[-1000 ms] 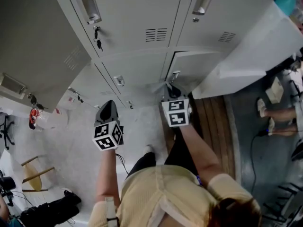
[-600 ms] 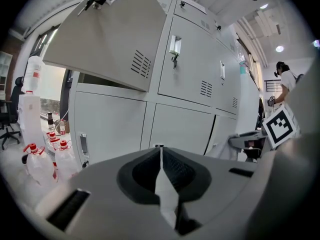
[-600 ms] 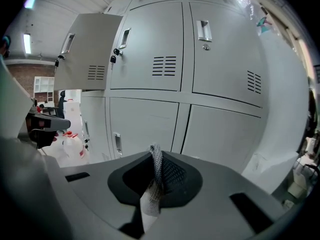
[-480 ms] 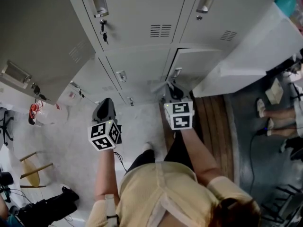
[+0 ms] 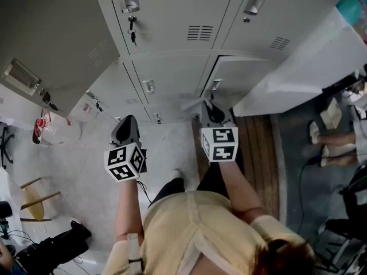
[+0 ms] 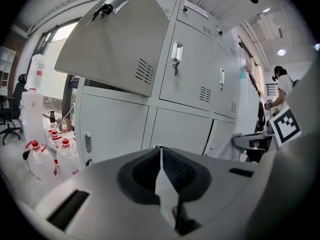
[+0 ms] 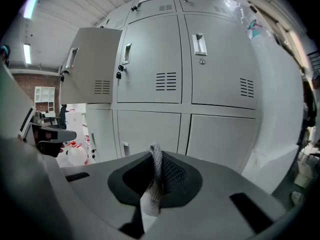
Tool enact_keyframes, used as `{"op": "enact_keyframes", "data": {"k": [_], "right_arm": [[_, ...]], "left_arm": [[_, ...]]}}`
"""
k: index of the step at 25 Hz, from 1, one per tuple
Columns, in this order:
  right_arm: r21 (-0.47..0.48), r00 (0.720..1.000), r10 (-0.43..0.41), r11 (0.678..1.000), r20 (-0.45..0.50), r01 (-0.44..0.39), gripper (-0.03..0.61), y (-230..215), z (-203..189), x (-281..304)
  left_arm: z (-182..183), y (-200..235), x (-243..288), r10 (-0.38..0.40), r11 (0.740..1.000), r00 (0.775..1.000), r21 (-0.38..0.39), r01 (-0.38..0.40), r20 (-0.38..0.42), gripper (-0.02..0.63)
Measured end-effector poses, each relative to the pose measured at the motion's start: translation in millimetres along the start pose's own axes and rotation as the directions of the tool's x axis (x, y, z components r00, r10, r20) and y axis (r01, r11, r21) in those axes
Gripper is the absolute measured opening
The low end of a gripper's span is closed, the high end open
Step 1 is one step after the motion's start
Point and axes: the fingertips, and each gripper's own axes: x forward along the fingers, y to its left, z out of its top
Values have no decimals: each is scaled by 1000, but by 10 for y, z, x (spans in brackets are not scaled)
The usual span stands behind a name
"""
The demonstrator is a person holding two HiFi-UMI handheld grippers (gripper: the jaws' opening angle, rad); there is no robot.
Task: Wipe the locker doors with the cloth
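Observation:
Grey locker doors [image 5: 172,16] stand in two rows ahead of me, also in the right gripper view [image 7: 150,59]. My right gripper [image 5: 211,109] hovers before the lower doors [image 5: 235,79], apart from them. It is shut [image 7: 156,151] on a grey mesh cloth [image 7: 155,179], whose pale edge [image 5: 191,104] sticks out to the left. My left gripper [image 5: 127,122] hangs lower left, short of the lockers, its jaws shut [image 6: 160,149] with nothing between them. One upper door [image 6: 120,39] at the left stands swung open.
Plastic bottles with red caps [image 6: 45,154] stand on the floor by the left lockers. A white board [image 5: 309,56] leans at the right, beside a wooden floor strip [image 5: 258,148]. A person's legs [image 5: 335,136] are far right. A chair [image 5: 34,202] and dark bag [image 5: 57,248] lie left.
The head view has tipped so the lockers sit lower and fill more of the frame. Both grippers stay shut and have drifted only slightly; the cloth remains in the right one.

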Motion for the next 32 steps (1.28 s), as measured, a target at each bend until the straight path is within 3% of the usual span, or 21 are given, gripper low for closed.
{"op": "enact_keyframes", "data": {"k": [32], "right_arm": [[32,998,63,997,31,-64,18,213,27,-179]], "left_arm": [[71,99,-307,20,1000,999,8,-20,45,14]]}}
